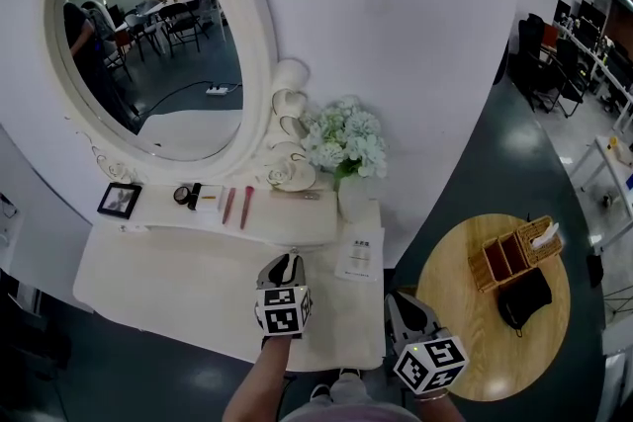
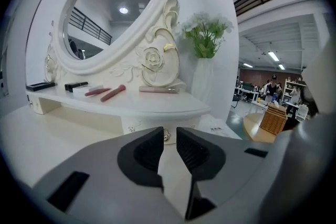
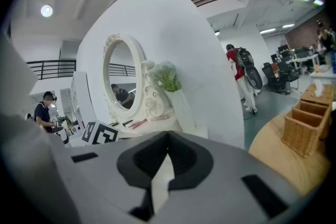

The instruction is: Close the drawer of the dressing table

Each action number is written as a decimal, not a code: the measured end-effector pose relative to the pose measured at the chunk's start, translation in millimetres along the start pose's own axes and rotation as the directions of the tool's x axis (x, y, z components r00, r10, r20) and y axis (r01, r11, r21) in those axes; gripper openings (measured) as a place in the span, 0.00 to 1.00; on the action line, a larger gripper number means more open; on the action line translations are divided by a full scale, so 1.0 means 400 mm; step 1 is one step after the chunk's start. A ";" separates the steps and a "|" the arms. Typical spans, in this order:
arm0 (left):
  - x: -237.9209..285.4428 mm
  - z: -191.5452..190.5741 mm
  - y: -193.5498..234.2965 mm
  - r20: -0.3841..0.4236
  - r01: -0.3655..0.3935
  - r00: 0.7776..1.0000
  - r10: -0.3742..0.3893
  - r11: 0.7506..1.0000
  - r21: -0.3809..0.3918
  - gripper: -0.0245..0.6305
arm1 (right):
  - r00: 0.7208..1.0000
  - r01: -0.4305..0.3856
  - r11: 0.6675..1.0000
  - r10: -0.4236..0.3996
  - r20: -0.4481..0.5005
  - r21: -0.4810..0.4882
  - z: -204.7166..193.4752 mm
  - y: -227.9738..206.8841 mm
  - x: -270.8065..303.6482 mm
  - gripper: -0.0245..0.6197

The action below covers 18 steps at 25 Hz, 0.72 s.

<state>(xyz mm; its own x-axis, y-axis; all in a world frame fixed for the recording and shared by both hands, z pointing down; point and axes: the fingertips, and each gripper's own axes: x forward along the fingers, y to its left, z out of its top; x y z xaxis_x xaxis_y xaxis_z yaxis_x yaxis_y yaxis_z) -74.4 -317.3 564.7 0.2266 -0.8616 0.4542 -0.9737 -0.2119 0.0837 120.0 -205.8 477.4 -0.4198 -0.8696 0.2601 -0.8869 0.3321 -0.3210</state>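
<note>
The white dressing table (image 1: 168,292) stands against the wall under an oval mirror (image 1: 158,44). A small drawer (image 2: 143,124) sits under the middle of its raised shelf (image 2: 131,105), and its front looks flush with the shelf's face. The drawer's knob (image 2: 167,136) shows through the narrow gap of my left gripper (image 2: 169,131), which is open and holds nothing. In the head view the left gripper (image 1: 287,260) hovers over the tabletop just in front of the shelf. My right gripper (image 1: 401,301) hangs off the table's right end, jaws shut (image 3: 168,134) on nothing.
On the shelf lie a picture frame (image 1: 119,200), a compact (image 1: 182,195), two pink sticks (image 1: 237,207) and a vase of flowers (image 1: 346,148). A paper card (image 1: 362,255) lies on the tabletop. A round wooden table (image 1: 465,351) with a wicker basket (image 1: 514,252) stands at right.
</note>
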 end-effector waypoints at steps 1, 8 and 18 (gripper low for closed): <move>-0.011 0.006 -0.001 0.009 0.006 1.000 -0.006 1.000 -0.003 0.15 | 1.000 -0.004 1.000 0.004 0.000 -0.002 -0.001 0.006 0.000 0.04; -0.094 0.048 -0.014 0.078 0.057 0.995 -0.055 0.998 -0.026 0.10 | 1.000 -0.022 1.000 0.022 0.007 -0.020 0.002 0.045 -0.012 0.04; -0.217 0.063 -0.023 0.133 0.114 0.985 -0.109 0.993 -0.027 0.05 | 0.999 -0.032 0.998 0.033 0.030 -0.048 0.018 0.092 -0.035 0.04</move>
<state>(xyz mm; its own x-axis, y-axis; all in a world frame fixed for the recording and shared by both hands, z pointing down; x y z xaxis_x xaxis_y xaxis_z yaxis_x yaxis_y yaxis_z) -84.5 -252.2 502.0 0.3326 -0.8871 0.3201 -0.9419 -0.2959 0.1588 94.6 -184.0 455.4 -0.4432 -0.8684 0.2223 -0.8812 0.3767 -0.2855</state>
